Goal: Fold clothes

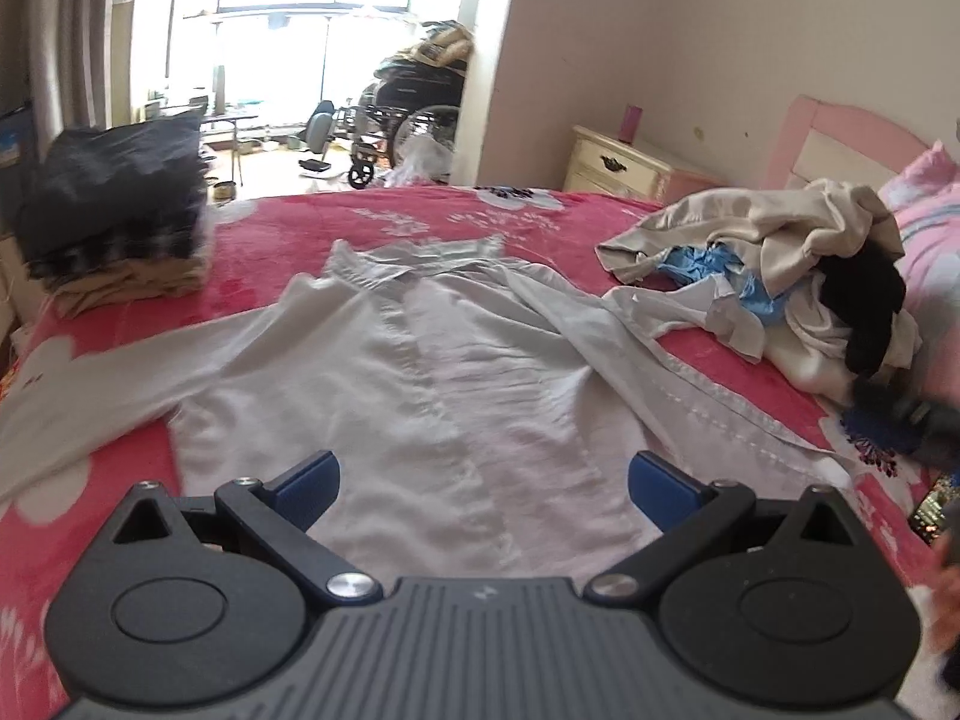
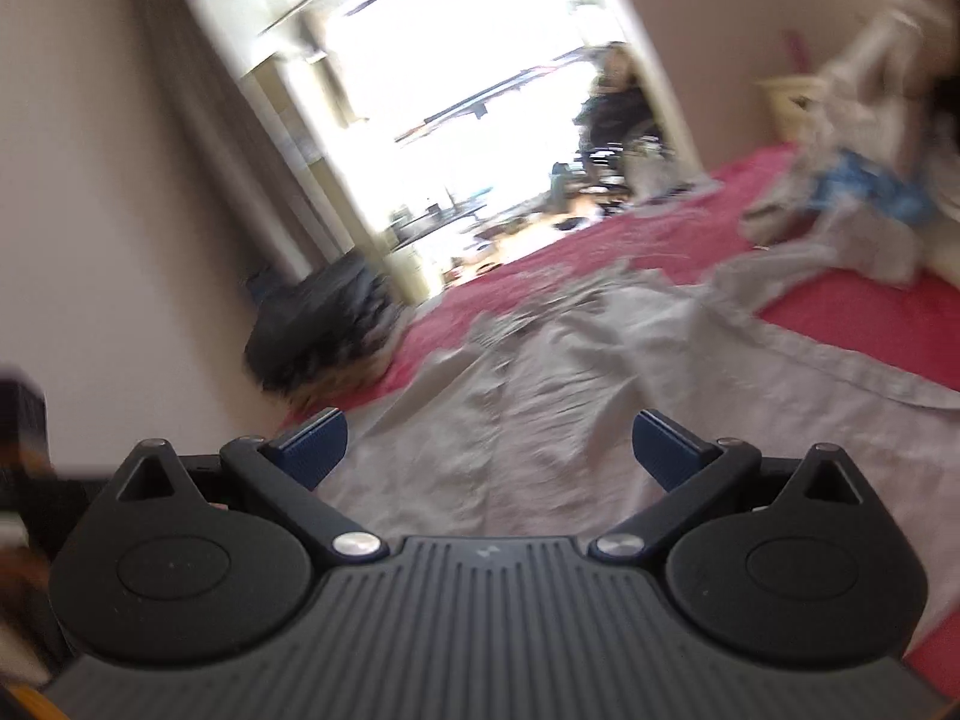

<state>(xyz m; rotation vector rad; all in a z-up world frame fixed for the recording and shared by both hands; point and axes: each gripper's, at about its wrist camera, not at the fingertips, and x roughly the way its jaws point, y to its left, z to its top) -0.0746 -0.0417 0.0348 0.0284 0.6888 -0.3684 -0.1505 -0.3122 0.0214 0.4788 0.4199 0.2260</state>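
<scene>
On a red flowered bed (image 1: 510,222) facing a bright doorway (image 1: 312,30), the white shirt (image 1: 432,372) lies mid-bed, collar toward the far edge, beneath the wide-open, empty left gripper (image 1: 483,489) and right gripper (image 2: 490,450).

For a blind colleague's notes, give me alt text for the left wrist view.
A pale shirt lies spread on a pink bed, the open left gripper above its hem. Folded clothes are stacked at left, an unfolded heap at right.

One shirt (image 1: 420,372); two tools (image 1: 483,489) (image 2: 489,450).
</scene>
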